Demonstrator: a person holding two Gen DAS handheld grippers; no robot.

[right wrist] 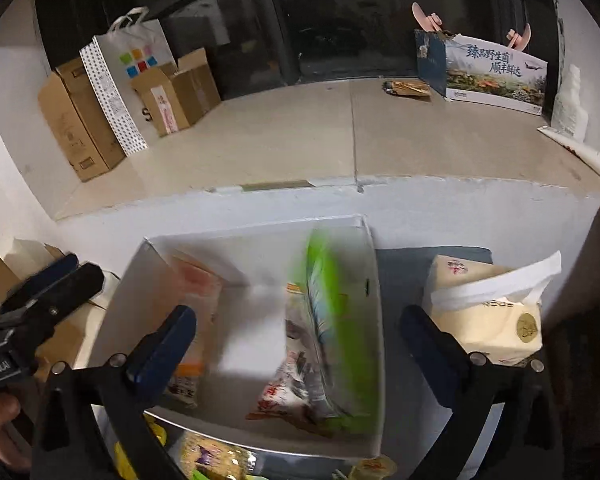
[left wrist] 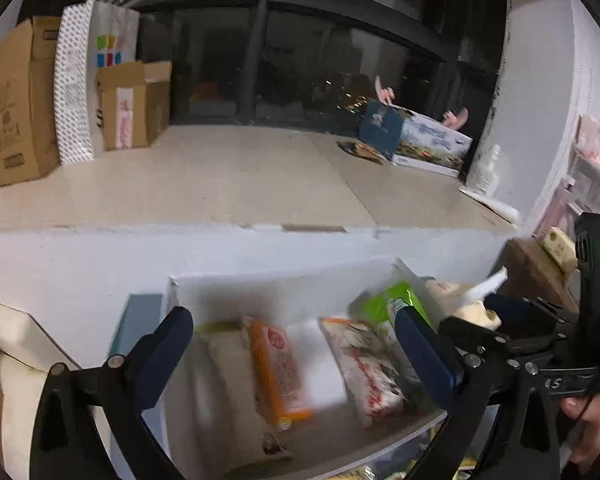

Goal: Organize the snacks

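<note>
Both sets of fingers spread wide, nothing held: left gripper (left wrist: pixel 294 346) and right gripper (right wrist: pixel 300 342) hover over the white box (right wrist: pixel 374 292). Packets stand inside it: orange (left wrist: pixel 278 368), red-white (left wrist: pixel 366 364), green (right wrist: pixel 332 320). Filing seems underway; next, probably, fetch a loose snack (right wrist: pixel 208 456) lying below.

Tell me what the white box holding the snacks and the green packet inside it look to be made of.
White box: likely matte cardboard or paperboard; thin flat walls with sharp folded corners, no gloss.
Green packet: probably glossy plastic film; it looks shiny, soft and printed, though motion blur leaves this uncertain.
</note>
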